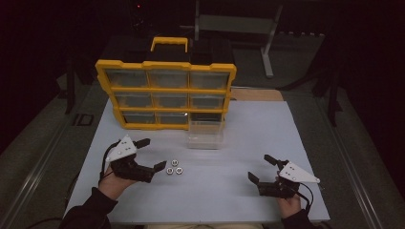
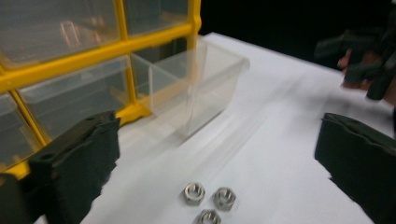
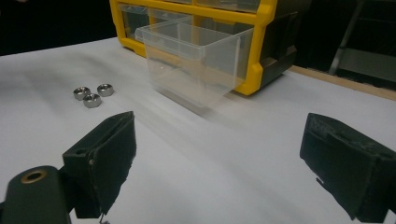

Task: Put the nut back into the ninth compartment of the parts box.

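Note:
Three steel hex nuts lie in a tight cluster on the white table. A clear plastic drawer stands empty on the table in front of the yellow organizer, below its empty bottom-right slot. My left gripper is open just left of the nuts, jaws wide apart, holding nothing. My right gripper is open at the front right, empty, well away from nuts and drawer.
The organizer stands upright at the table's far edge, with several clear drawers and a yellow carry handle. A wooden strip sits behind its right side. The person's hands come in from the near edge.

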Motion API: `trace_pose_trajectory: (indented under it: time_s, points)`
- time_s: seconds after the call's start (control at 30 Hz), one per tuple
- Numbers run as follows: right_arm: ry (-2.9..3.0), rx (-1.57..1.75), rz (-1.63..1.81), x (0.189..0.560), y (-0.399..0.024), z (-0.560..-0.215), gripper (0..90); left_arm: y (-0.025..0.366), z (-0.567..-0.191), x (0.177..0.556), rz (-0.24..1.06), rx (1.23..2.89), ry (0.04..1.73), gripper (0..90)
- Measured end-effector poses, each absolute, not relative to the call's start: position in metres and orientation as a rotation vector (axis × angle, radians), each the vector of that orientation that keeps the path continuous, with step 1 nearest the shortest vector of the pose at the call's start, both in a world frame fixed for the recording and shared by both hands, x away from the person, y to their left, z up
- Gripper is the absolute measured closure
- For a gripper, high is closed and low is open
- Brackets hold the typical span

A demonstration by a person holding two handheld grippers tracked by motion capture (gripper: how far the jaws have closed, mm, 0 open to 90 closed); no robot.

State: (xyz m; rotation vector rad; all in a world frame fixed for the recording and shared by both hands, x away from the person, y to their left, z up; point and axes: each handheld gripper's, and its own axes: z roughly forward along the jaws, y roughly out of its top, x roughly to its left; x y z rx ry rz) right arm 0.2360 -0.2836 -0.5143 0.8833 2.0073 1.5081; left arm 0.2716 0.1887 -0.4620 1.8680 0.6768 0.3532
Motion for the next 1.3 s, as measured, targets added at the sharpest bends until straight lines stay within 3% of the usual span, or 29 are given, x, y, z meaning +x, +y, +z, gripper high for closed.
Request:
trace_pose_trajectory:
  time_s: [0.27,0.77,1.3]
  points:
    - [2.017,0.880,1.511,0.236,-0.283,-0.515,10.7,0.180,-0.479,0.278,0.319,1.946,0.678,13.5]
    - [2.031,0.879,1.513,0.237,-0.282,-0.516,10.7,0.166,-0.509,0.286,0.223,2.077,0.733,20.5]
    - [2.048,0.883,1.517,0.238,-0.282,-0.517,10.7,0.153,-0.531,0.289,0.219,2.231,0.743,47.2]
